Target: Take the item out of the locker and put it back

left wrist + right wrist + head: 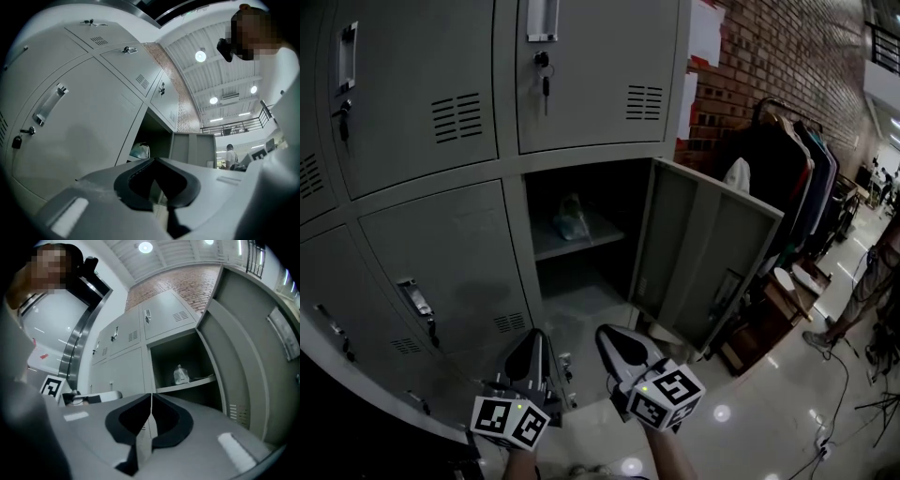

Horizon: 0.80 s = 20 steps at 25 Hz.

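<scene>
The open locker compartment (581,244) sits in the middle of a grey locker bank, its door (703,253) swung out to the right. On its inner shelf (600,232) rests the item, a small clear plastic bag (570,217), which also shows in the left gripper view (140,151) and the right gripper view (181,375). Both grippers hover low in front of the opening, well short of the bag. My left gripper (536,342) (156,159) is shut with nothing in it. My right gripper (614,339) (151,394) is shut and empty too.
A key bunch (544,80) hangs from the locker above. A brick wall (769,66) and a clothes rack (787,159) stand right of the open door. Low furniture (759,319) sits behind the door, and a person (872,281) stands at the right edge.
</scene>
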### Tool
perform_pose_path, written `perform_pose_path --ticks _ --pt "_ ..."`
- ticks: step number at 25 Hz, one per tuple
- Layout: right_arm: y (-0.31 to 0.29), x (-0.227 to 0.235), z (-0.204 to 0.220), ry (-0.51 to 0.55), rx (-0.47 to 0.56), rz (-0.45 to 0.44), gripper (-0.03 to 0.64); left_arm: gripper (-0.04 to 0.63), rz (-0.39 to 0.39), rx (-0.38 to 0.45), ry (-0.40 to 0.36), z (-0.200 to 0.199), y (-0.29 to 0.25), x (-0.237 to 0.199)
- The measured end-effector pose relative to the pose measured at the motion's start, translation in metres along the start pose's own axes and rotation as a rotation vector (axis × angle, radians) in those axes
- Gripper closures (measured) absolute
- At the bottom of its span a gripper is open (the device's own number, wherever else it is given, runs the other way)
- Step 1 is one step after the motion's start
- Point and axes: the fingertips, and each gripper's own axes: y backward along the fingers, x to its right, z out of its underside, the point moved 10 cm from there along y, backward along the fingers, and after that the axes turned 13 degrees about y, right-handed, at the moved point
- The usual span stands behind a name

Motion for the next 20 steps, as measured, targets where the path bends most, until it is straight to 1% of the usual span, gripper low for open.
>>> perform_pose_path --ticks 1,2,4,5,7,9,10,12,14,16,18,19,20 --pt "-0.009 0.008 -0.005 0.000 0.012 0.014 0.605 0.591 -0.003 0.002 -0.001 0.000 -0.002 -0.001" --pt "-0.021 0.017 -0.013 0.002 0.023 0.027 0.526 0.591 -0.004 0.004 -0.004 0.000 -0.003 -0.002" --pt "-0.056 0.042 -0.030 0.026 0.030 0.056 0.225 0.591 -0.011 0.014 -0.010 -0.001 -0.005 -0.004" --pt "-0.078 0.057 -0.039 0.044 0.018 0.077 0.146 0.591 -0.017 0.020 -0.012 -0.003 -0.006 -0.006" --pt "-0.126 0.085 -0.050 0.076 -0.046 0.125 0.130 0.591 -0.034 0.028 -0.015 -0.005 -0.006 -0.011" --pt "-0.168 0.108 -0.050 0.077 -0.131 0.156 0.130 0.591 -0.054 0.035 -0.012 -0.008 -0.004 -0.017" --pt "-0.184 0.117 -0.048 0.060 -0.165 0.161 0.130 0.591 -0.063 0.040 -0.011 -0.009 -0.004 -0.019" --pt "-0.204 0.127 -0.043 0.011 -0.198 0.158 0.130 0.591 -0.078 0.052 -0.011 -0.013 -0.003 -0.024" --pt "-0.212 0.131 -0.039 -0.013 -0.209 0.155 0.130 0.591 -0.090 0.065 -0.009 -0.016 -0.002 -0.029" --pt "-0.218 0.133 -0.036 -0.001 -0.222 0.145 0.132 0.591 -0.100 0.072 -0.004 -0.018 -0.002 -0.033" --pt "-0.222 0.133 -0.035 0.051 -0.243 0.119 0.135 0.591 -0.106 0.074 -0.004 -0.018 -0.002 -0.036" --pt "-0.223 0.133 -0.035 0.093 -0.252 0.102 0.249 0.591 -0.107 0.075 -0.006 -0.017 -0.003 -0.037" --pt "-0.223 0.132 -0.035 0.129 -0.257 0.084 0.552 0.591 -0.109 0.077 -0.007 -0.017 -0.003 -0.038"
